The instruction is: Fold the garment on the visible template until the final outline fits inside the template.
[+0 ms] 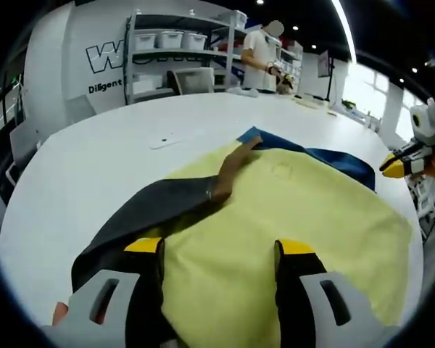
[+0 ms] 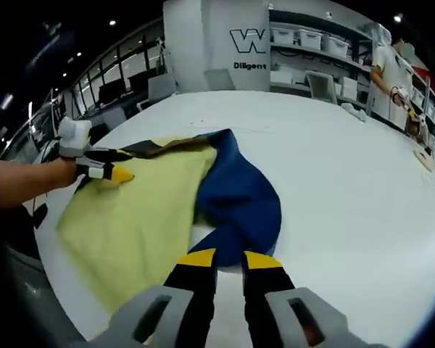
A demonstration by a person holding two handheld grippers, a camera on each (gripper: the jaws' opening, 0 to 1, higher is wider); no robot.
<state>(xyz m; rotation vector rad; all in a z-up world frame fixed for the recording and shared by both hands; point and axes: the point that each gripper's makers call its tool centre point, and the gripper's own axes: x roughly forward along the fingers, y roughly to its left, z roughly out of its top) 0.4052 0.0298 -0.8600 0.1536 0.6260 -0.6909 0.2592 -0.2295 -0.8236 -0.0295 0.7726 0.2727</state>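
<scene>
A garment lies spread on the white table (image 1: pixel 94 167): a pale yellow body (image 1: pixel 290 217), a dark sleeve (image 1: pixel 152 210), a brown collar strip (image 1: pixel 232 170) and a blue part (image 1: pixel 341 161) at its far edge. My left gripper (image 1: pixel 220 246) hovers low over the yellow body with its jaws wide apart and fabric showing between them. In the right gripper view the left gripper (image 2: pixel 116 174) sits at the garment's left edge. My right gripper (image 2: pixel 230 259) has its jaws close together at the near tip of the blue part (image 2: pixel 239 203); I cannot tell whether it pinches the cloth. The right gripper (image 1: pixel 395 167) hangs just off the blue edge.
The round table's rim (image 2: pixel 65 290) runs close to the garment's near side. Bare table (image 2: pixel 348 181) lies beyond and to the right of the garment. A person (image 1: pixel 259 58) stands at shelves with bins (image 1: pixel 170 40) behind the table. Small flat items (image 1: pixel 167 139) lie on the table.
</scene>
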